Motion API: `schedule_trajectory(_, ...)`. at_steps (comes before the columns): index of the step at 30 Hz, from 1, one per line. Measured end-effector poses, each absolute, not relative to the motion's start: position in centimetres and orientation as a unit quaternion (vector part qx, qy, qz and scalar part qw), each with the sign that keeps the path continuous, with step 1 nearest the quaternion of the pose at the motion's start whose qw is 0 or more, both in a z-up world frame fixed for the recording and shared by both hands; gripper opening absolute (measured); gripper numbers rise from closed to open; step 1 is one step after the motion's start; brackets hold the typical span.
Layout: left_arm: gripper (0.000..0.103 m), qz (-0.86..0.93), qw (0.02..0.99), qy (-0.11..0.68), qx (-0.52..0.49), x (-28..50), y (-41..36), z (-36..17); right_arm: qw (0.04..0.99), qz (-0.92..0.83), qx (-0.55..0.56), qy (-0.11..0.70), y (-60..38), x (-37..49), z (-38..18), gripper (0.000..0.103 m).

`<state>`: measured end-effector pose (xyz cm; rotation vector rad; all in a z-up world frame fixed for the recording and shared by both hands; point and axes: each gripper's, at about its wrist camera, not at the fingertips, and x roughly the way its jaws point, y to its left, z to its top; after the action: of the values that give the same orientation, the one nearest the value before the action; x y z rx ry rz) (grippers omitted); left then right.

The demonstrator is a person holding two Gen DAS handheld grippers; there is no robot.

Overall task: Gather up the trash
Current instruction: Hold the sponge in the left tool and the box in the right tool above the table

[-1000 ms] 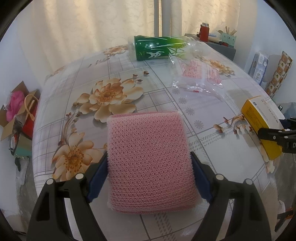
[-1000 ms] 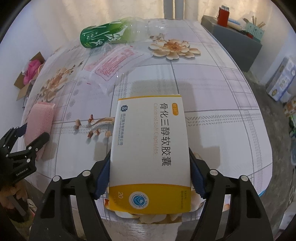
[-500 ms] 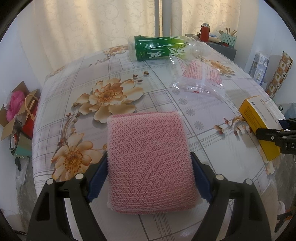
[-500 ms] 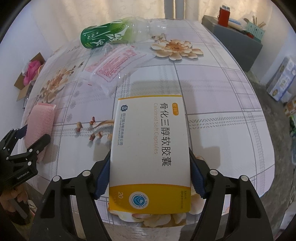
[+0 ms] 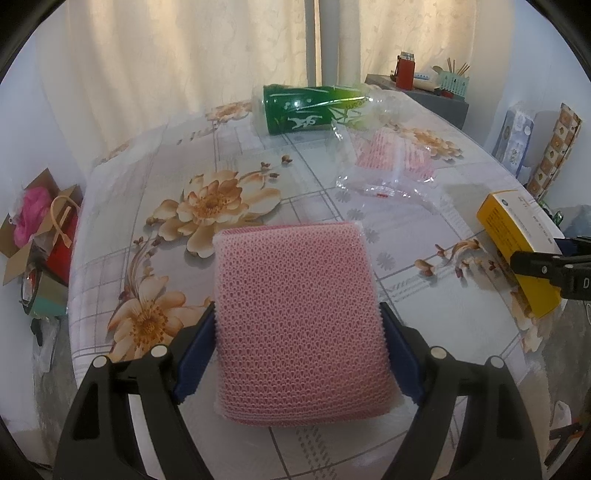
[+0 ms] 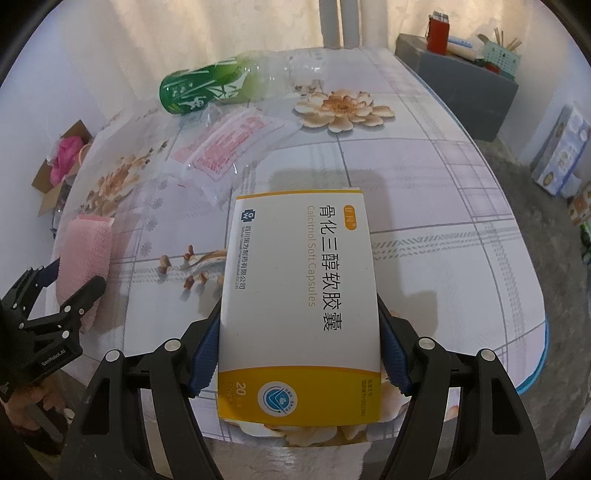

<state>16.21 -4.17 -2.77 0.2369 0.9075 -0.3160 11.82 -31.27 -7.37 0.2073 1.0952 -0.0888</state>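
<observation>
nearest to us, the left gripper (image 5: 297, 354) grasps a pink mesh sponge (image 5: 299, 325), its blue fingers (image 5: 194, 362) pressed against the pad's two long sides, above the near edge of the worktop (image 5: 443, 295). on the other side, the right gripper (image 6: 299, 345) is clenched on a white and yellow medicine box (image 6: 301, 295), the blue pads squeezing both of its long edges; the box hangs over the worktop's near rim, its shadow on the cloth beyond it. in the right wrist view we see the left gripper and its sponge at the far left; in the left wrist view we see the box's yellow end at the far right, with a black finger across it.

the worktop wears a checked cloth printed with large tan flowers (image 5: 214, 203). further back, between the two held items and the far edge, a crumpled clear plastic wrapper (image 6: 236, 147) with pink print lies flat on the cloth. just behind it a green-labelled plastic bottle (image 5: 314, 109) lies on its side, its clear neck pointing right.

beyond the worktop hang cream curtains (image 5: 184, 55). to the right stands a grey cabinet (image 6: 458, 88) carrying a red flask (image 6: 437, 33) and a holder of sticks. on the floor at left sits an open cardboard box (image 5: 29, 236) with something bright pink in it, and at right we see stacked printed cartons (image 6: 561, 151).
</observation>
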Motion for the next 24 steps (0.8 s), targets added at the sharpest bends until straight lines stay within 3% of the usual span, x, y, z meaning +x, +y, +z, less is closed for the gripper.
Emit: schedule_trajectory(24,0.080,-0.151,0.905,0.381,0.117,12.7,-4.9,2.4,0.876,-0.015,0.132,0.464,-31.3,8.4,-3.5,0.068)
